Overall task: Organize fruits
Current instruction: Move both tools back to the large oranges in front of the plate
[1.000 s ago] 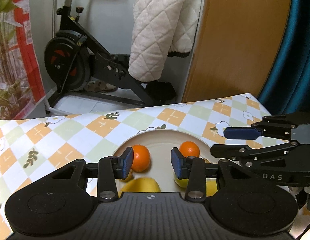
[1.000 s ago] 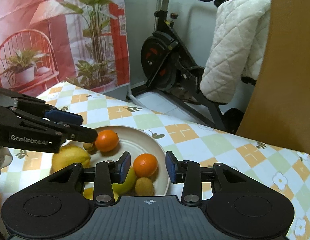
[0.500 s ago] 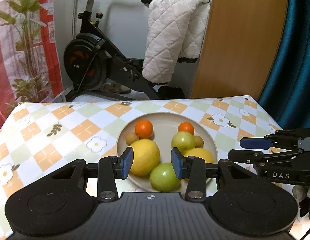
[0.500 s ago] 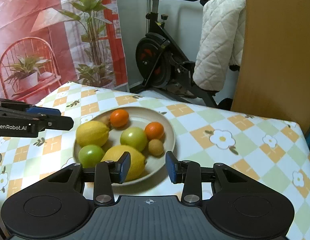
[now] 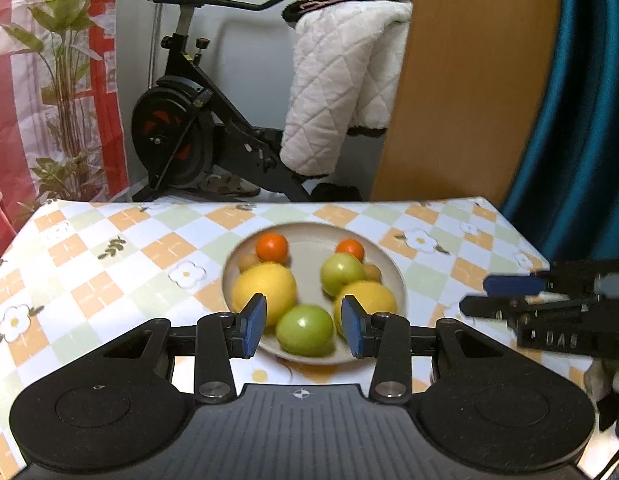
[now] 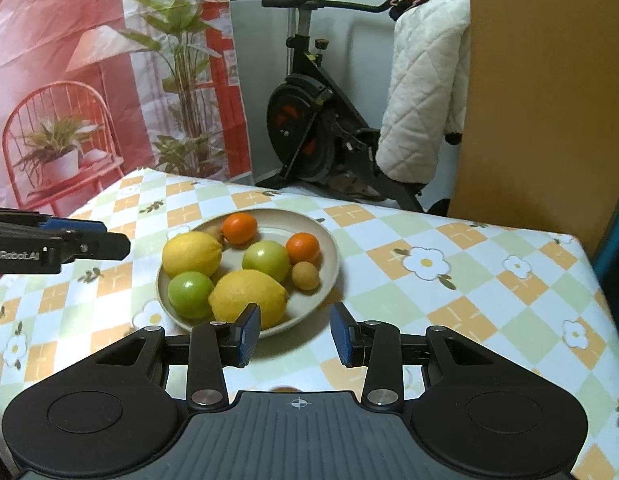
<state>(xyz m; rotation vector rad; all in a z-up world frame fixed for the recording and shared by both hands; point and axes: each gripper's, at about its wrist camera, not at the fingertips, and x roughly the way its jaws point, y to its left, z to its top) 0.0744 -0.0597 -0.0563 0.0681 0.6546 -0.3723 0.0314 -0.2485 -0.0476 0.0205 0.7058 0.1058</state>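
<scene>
Left wrist: both tools (image 5: 304, 325) (image 6: 295, 334) part open, empty, above fruit plate (image 5: 395, 276)

The setting is a domestic room. A table (image 6: 489, 292) carries a checked cloth printed with flowers, and a plate (image 6: 329, 240) of fruit stands on it. Behind the table stands an exercise bike (image 5: 189, 136), with a white quilted blanket (image 5: 333, 92) draped over it. A printed backdrop (image 6: 69, 80) showing a chair and potted plants hangs at one side. A teal curtain (image 5: 581, 120) hangs beside a wooden panel (image 5: 469, 80).
</scene>
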